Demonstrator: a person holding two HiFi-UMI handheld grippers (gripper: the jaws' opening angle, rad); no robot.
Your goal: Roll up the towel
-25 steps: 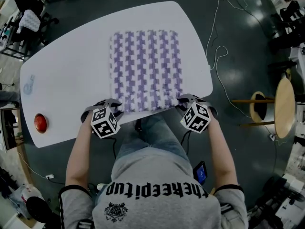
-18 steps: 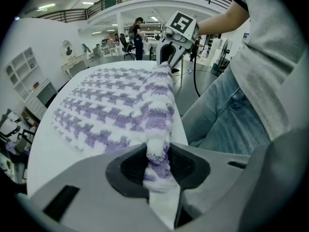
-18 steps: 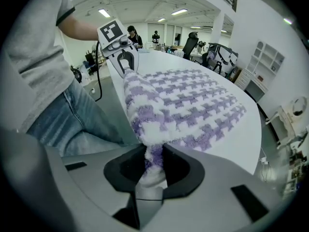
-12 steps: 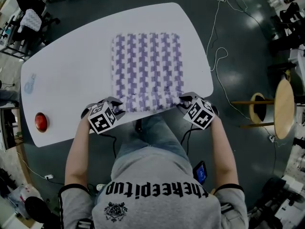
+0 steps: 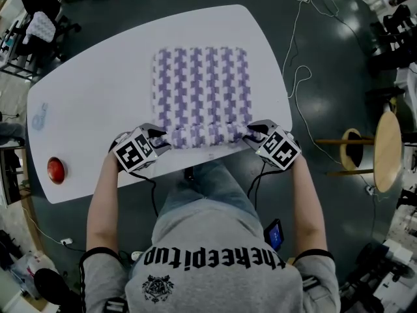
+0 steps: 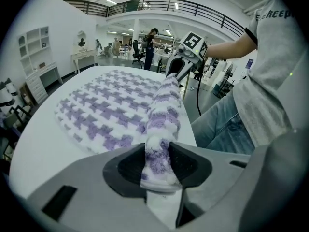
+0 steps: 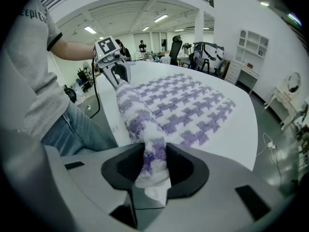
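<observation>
Left gripper [image 5: 159, 138] and right gripper [image 5: 251, 133], jaws opening, pinch the towel's [image 5: 202, 77] folded edge across lower centre; the flat remainder lies above.

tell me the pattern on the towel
White with a purple houndstooth-like check; the towel shows best in the head view.

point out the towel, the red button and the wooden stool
towel [image 5: 202, 83]: head view, on its flat unrolled middle
red button [image 5: 55, 169]: head view, on its top
wooden stool [image 5: 389, 147]: head view, on its round seat
</observation>
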